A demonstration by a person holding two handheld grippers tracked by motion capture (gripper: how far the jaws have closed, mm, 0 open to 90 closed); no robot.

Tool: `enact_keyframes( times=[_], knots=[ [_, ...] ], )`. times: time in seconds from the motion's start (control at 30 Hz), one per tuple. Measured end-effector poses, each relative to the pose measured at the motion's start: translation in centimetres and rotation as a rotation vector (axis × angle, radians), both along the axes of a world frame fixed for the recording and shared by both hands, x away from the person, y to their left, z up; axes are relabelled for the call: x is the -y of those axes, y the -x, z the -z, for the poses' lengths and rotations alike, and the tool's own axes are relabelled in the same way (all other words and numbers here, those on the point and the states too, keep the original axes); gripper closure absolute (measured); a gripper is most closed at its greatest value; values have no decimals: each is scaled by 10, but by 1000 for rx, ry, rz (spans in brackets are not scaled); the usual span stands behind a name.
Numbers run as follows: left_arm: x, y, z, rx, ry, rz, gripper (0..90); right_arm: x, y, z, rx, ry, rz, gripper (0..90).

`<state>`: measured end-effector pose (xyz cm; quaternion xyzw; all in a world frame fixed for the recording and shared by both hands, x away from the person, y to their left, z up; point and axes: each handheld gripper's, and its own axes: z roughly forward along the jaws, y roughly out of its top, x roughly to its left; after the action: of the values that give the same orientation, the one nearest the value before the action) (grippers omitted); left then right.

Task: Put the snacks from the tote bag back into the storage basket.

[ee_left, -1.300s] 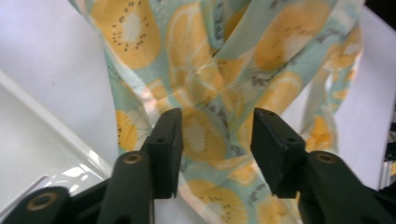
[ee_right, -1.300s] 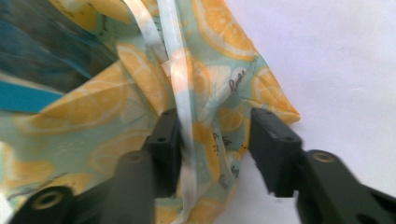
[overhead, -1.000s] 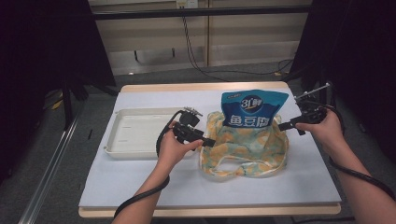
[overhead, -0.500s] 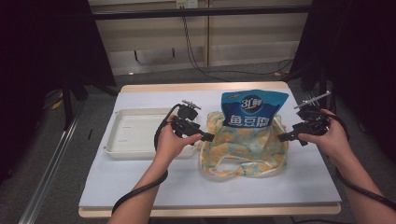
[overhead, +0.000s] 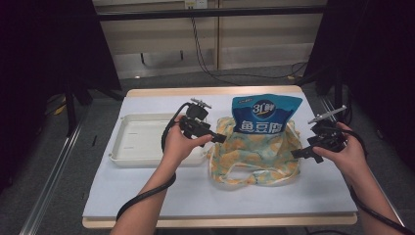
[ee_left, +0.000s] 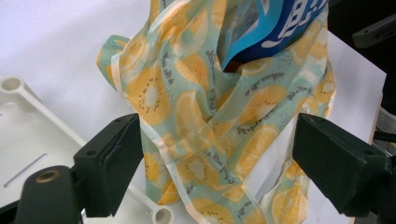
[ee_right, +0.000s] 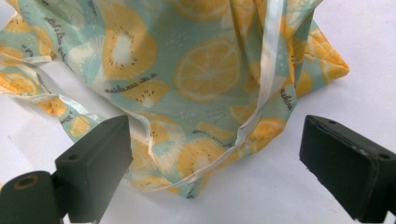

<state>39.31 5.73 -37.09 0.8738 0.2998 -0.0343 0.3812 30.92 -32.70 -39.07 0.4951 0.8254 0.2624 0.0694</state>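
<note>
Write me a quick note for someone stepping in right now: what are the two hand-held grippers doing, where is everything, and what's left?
Left hand-held gripper: jaws have just been opening, wide apart, pads clear of the fruit-print bag at its left edge.
Right hand-held gripper: also just opened, nothing gripped, at the bag's right edge.
Things: blue snack pouch stands partly inside the bag, top sticking out; white tray to the left.
Done: pouch partly in the bag, both grips released.
Left: probably to settle the pouch deeper or gather the handles; regrip first.
</note>
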Motion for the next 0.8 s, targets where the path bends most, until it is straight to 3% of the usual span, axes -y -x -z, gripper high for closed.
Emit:
enact_keyframes(
  times=[0.2,0.33,0.37,0.43,0.53,0.8],
  knots=[
    [2,-3,-6,2,2,16,148,-3,9,1,-1,43,-5,100],
    [5,-3,-8,-7,15,13,143,-6,15,4,7,12,-2,101],
    [4,-5,-9,2,-8,37,141,-8,16,6,8,21,-8,101],
    [7,-5,-11,-6,23,28,138,-11,19,8,-5,37,-12,104],
    [8,-7,-16,2,11,43,132,-14,21,7,-23,52,-39,103],
    [15,-13,-34,21,5,68,125,-12,24,9,-1,42,-40,102]
  ],
)
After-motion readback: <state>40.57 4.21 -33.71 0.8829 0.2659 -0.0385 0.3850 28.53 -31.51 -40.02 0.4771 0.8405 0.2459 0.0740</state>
